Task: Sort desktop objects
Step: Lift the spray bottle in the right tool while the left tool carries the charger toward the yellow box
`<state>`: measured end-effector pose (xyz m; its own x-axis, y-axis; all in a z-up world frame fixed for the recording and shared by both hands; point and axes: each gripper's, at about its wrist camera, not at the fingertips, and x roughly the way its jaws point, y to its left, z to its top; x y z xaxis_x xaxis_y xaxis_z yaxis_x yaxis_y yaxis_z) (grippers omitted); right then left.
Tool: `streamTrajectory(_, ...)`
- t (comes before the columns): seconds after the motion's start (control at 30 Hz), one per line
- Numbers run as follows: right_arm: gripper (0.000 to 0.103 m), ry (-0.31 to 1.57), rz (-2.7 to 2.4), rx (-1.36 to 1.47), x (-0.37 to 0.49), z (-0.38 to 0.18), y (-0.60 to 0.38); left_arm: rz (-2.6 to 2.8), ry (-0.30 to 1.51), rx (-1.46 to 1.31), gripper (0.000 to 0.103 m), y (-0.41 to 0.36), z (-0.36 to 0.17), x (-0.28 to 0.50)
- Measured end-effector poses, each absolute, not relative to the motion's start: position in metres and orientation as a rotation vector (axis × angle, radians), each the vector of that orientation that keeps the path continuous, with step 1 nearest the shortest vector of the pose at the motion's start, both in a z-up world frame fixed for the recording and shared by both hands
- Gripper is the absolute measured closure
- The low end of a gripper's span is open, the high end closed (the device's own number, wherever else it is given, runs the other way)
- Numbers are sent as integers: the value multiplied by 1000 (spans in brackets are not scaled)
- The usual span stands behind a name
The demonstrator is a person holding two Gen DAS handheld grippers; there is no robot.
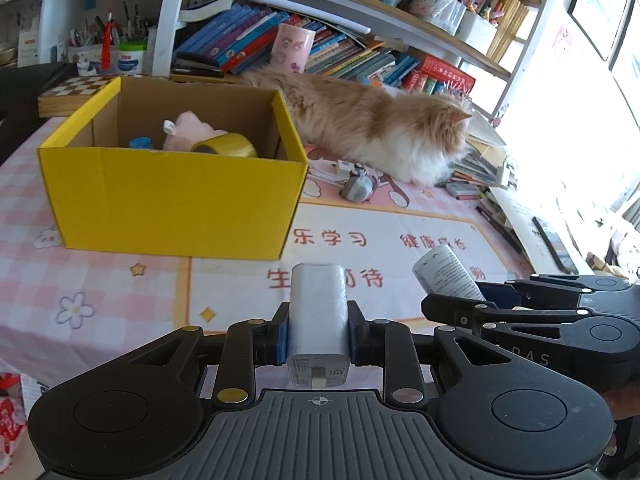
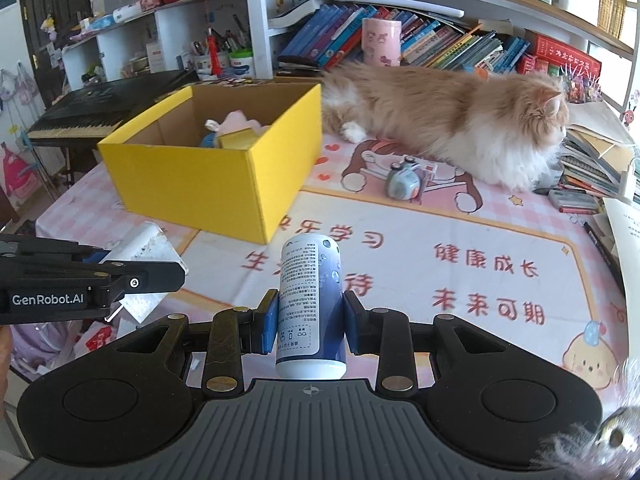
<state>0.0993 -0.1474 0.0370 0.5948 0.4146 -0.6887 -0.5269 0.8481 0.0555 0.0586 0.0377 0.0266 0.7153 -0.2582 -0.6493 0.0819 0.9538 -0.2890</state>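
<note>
My left gripper (image 1: 318, 326) is shut on a white charger block (image 1: 318, 308), held above the pink desk mat; it also shows at the left of the right wrist view (image 2: 140, 264). My right gripper (image 2: 310, 320) is shut on a white-and-blue can (image 2: 310, 300), which also shows in the left wrist view (image 1: 446, 276). An open yellow cardboard box (image 1: 172, 196) (image 2: 216, 176) stands ahead to the left. It holds a pink plush (image 1: 188, 132), a yellow tape roll (image 1: 228, 146) and a blue item (image 1: 140, 143).
A long-haired orange-and-white cat (image 1: 384, 132) (image 2: 452, 120) lies behind and right of the box. A small grey-blue toy (image 1: 358, 188) (image 2: 404, 184) lies on the mat in front of it. Books and pens are piled at the right edge (image 2: 588, 176). A keyboard (image 2: 100, 108) stands far left.
</note>
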Motion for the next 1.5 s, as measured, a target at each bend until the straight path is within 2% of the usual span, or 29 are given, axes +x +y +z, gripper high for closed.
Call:
streamTrajectory(0.63, 73, 803, 568, -113, 37, 22, -97, -193, 790, -222, 78, 89, 19, 5)
streamTrajectory(1.5, 73, 819, 638, -146, 17, 22, -67, -115, 769, -281, 78, 122, 15, -24)
